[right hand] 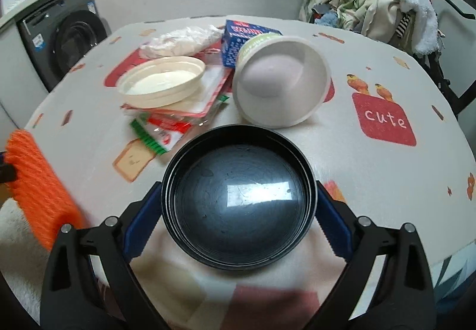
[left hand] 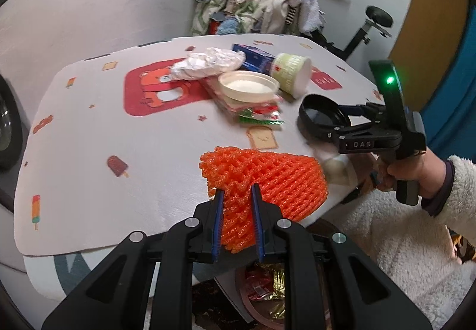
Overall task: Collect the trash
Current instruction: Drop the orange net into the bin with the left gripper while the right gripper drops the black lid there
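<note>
Left wrist — fingers (left hand: 221, 221) around orange net (left hand: 264, 178).

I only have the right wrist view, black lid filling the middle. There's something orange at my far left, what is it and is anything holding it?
Observer: It's an orange foam net, clamped in the left gripper at the table's near edge.
Operator: What's underneath that gripper?
Observer: A bin below the table edge, with red and gold wrappers in it.
Operator: How does my black lid sit from outside?
Observer: The left view shows the right gripper holding the black lid by its rim, near the table's right edge.
Operator: What's behind me?
Observer: An exercise bike stands beyond the table.
</note>
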A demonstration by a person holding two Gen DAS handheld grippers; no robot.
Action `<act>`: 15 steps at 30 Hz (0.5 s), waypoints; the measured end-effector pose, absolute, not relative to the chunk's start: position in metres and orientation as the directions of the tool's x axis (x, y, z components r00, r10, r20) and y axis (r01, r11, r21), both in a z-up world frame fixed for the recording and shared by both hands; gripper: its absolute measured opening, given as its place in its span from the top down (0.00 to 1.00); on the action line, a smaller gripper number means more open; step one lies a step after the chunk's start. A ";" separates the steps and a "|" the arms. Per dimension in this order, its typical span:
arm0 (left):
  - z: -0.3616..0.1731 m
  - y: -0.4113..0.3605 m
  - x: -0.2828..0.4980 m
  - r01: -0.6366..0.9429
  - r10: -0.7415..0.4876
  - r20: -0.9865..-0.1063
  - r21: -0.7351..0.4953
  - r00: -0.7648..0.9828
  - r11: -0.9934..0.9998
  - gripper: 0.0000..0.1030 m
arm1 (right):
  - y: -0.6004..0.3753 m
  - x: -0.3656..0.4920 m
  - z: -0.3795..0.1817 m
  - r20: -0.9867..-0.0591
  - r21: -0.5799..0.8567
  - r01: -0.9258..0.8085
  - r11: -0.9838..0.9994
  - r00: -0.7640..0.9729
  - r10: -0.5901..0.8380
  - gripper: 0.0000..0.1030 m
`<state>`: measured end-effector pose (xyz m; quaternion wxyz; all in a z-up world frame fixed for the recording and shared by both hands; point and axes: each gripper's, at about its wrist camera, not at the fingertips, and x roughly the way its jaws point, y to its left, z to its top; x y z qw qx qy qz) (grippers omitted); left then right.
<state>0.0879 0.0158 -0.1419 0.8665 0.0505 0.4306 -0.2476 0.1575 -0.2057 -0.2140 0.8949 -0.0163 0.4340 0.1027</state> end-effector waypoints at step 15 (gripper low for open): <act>-0.193 -0.050 0.025 0.664 -0.396 -0.854 -0.083 0.337 0.744 0.83 | -0.229 0.059 -0.192 -0.713 0.130 -0.172 0.976 0.668 0.213 0.09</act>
